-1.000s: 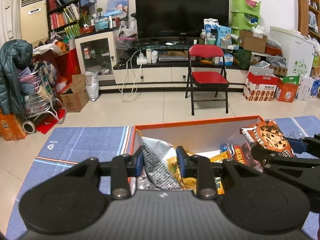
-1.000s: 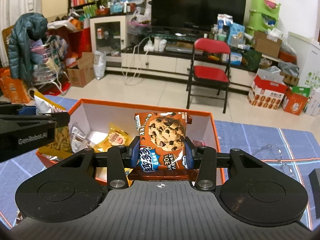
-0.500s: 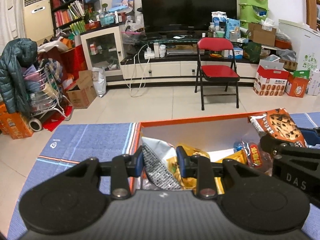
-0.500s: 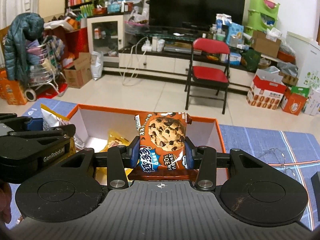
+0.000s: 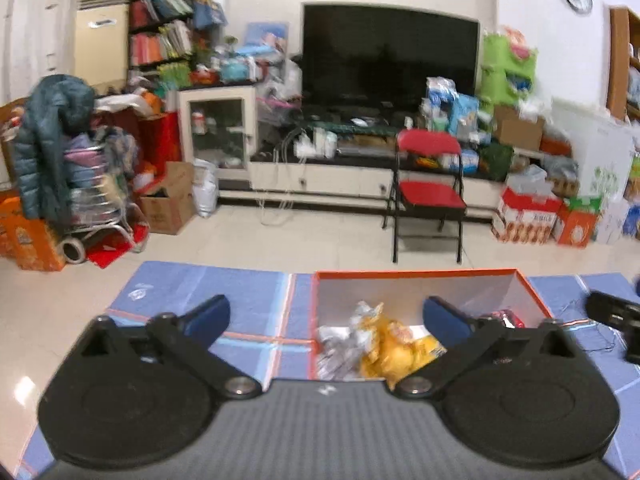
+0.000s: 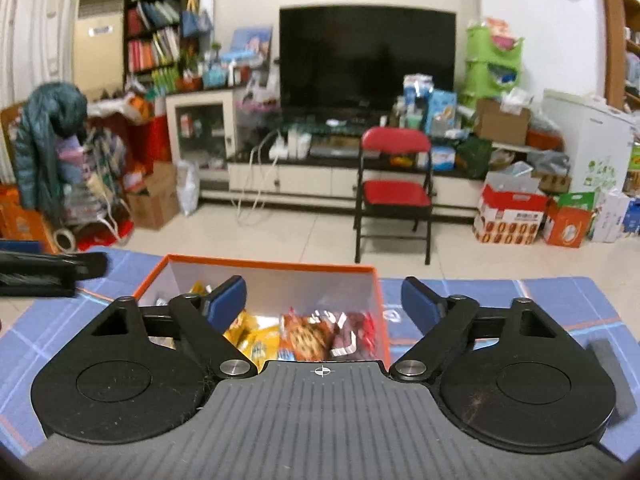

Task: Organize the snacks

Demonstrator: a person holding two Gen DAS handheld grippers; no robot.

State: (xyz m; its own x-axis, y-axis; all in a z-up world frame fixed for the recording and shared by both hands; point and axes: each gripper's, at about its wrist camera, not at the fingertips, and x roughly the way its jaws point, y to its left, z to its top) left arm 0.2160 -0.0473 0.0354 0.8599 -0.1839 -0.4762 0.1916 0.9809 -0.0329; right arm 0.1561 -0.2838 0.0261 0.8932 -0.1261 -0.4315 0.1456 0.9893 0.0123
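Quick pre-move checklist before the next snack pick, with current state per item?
1. Left tongs free of any snack: ok, jaws opening with nothing pinched between them.
2. Right tongs free: ok, jaws opening and the pads touch nothing.
3. Cookie packet inside the orange box: ok, it lies among the other packets.
4. Silver bag and yellow bag in the box: ok.
5. Box sits flat on the blue cloth: ok.
6. Next snack to pick: cannot tell, no loose packet shows on the cloth in either view, and both are blurred.
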